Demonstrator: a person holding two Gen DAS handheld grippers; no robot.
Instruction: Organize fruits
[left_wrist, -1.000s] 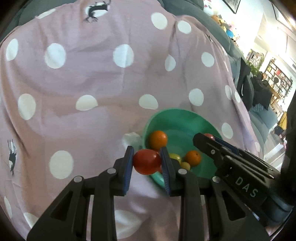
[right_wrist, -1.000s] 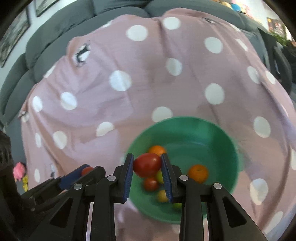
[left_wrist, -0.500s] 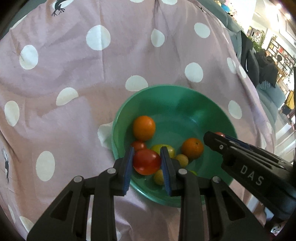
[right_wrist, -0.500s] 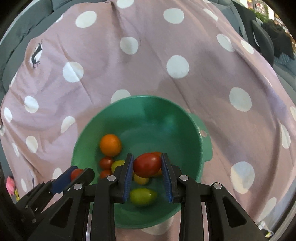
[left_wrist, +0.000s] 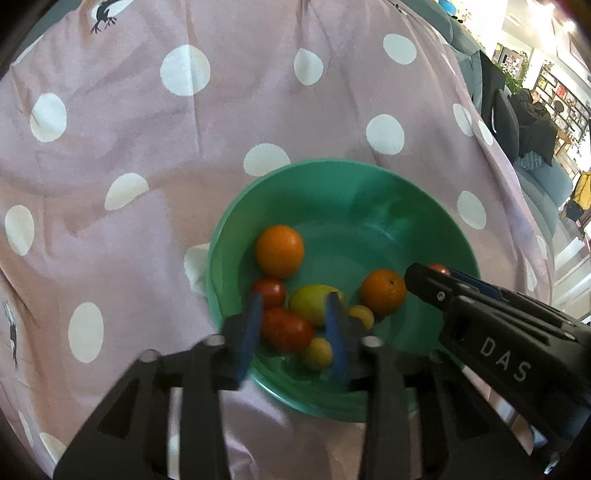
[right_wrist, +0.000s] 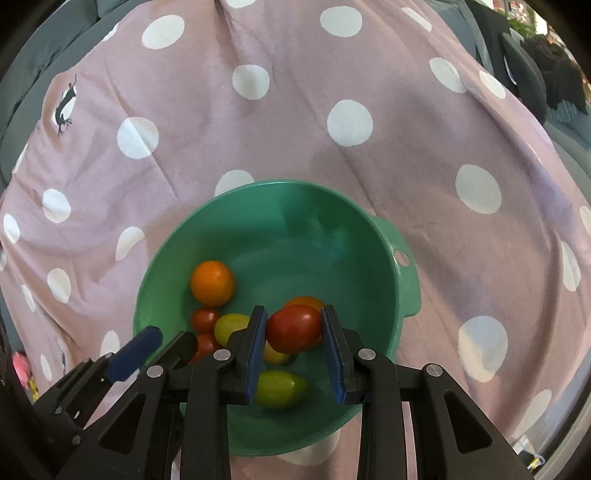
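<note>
The left gripper (left_wrist: 293, 328) hangs over the near side of the green bowl (left_wrist: 424, 206), its fingers (left_wrist: 248, 332) opening. A red tomato (left_wrist: 286, 329) lies between them in the bowl, touching the left pad only; the right pad stands apart from it. The right gripper (right_wrist: 293, 345) has its fingers (right_wrist: 256, 343) narrow, clamped on another red tomato (right_wrist: 294, 328) above the bowl's near half. Below lie a green tomato (right_wrist: 280, 386), small yellow fruits (left_wrist: 317, 352) and a lemon (left_wrist: 314, 301). Farther in sit two oranges (left_wrist: 280, 251), one to the left and one to the right. The bowl rests on a pink dotted cloth (left_wrist: 184, 147), towards its near edge.
</note>
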